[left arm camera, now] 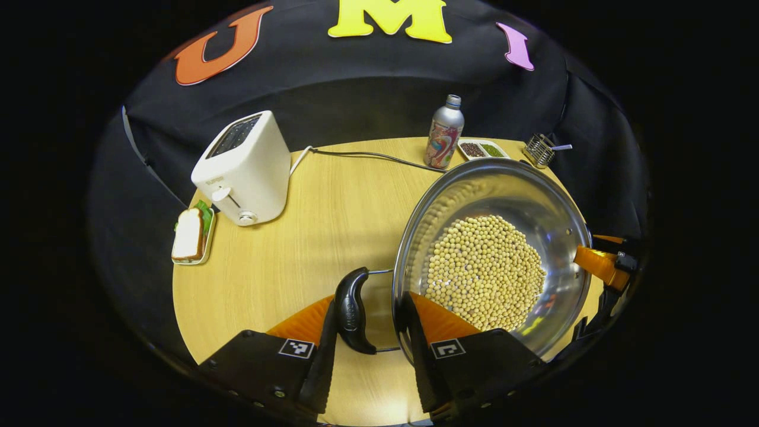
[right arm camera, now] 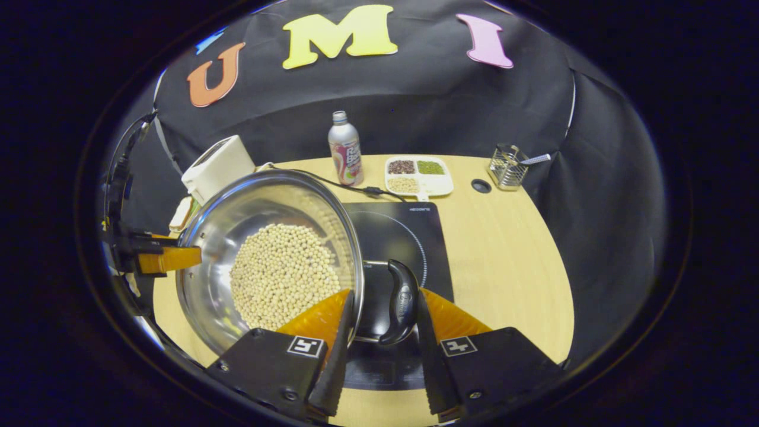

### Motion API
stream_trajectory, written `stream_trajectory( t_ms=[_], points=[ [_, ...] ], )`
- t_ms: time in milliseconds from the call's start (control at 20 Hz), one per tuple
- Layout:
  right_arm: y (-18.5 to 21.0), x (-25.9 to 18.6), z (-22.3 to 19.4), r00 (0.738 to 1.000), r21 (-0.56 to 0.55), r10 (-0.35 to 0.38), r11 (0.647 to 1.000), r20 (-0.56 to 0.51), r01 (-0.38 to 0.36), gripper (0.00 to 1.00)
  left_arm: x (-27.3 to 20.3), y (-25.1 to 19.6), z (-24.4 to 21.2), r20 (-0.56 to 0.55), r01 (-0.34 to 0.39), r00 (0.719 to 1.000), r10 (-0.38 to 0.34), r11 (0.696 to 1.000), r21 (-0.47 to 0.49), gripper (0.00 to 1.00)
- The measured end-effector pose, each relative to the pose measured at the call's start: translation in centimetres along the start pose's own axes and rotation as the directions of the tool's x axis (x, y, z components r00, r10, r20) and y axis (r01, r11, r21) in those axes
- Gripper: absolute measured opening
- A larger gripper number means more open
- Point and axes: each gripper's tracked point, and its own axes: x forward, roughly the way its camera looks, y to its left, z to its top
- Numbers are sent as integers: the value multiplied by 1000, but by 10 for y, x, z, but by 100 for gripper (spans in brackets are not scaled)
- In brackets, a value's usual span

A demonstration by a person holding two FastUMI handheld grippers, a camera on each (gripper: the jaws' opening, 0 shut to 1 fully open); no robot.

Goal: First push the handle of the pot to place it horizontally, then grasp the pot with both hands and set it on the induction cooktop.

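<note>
In the left gripper view, my left hand-held gripper (left arm camera: 367,332) stood with its two fingers on either side of the pot's black left handle (left arm camera: 352,311). One finger touched the handle, the other lay against the pot's rim, so I cannot tell whether it really gripped. The pot (left arm camera: 551,213), with beans (left arm camera: 483,271) inside, was tilted toward the camera and seemed lifted from the bench (left arm camera: 332,213). I counted one toaster (left arm camera: 243,169), one sandwich (left arm camera: 190,234), one bottle (left arm camera: 445,133), one tray of grains (left arm camera: 481,149) and one wire basket (left arm camera: 538,149).

In the right gripper view, my right hand-held gripper (right arm camera: 382,320) held its fingers around the other black handle (right arm camera: 402,301), with the same doubt about the grip. The pot (right arm camera: 207,237) hung partly over the one induction cooktop (right arm camera: 397,228). I judged that the carrying step was in hand. The next move called for shifting the pot to the right and lowering both sides evenly, so that the beans do not spill.
</note>
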Motion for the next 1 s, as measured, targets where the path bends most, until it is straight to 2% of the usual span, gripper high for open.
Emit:
stream_trajectory(
  t_ms=[300,350,400,550,600,650,800,1000],
  points=[
    [-58,4,-3,1000,-13,-3,1000,-26,2,55,3,3,-2,-21,16,1000,-16,1000,-8,57],
    [-67,5,-3,1000,-15,-1,1000,-31,1,55,4,4,-4,-22,17,1000,-17,1000,-13,65],
    [-76,5,-3,999,-18,1,1000,-38,-2,58,3,3,-5,-26,19,999,-19,1000,-17,56],
    [-97,10,-3,999,-27,10,1000,-48,-11,58,1,6,-2,-30,22,999,-23,999,-26,57],
    [-102,11,-3,998,-32,12,999,-55,-14,58,3,6,-2,-30,24,999,-25,999,-27,66],
    [-106,15,-2,998,-29,16,999,-60,-18,58,4,7,0,-28,27,999,-28,999,-33,57],
    [-111,23,0,996,-15,43,999,-84,-44,55,-1,11,9,-32,29,999,-31,998,-58,56],
    [-111,32,7,995,-62,58,996,-86,-63,55,-10,9,4,-29,13,999,-15,998,-64,56]
  ],
)
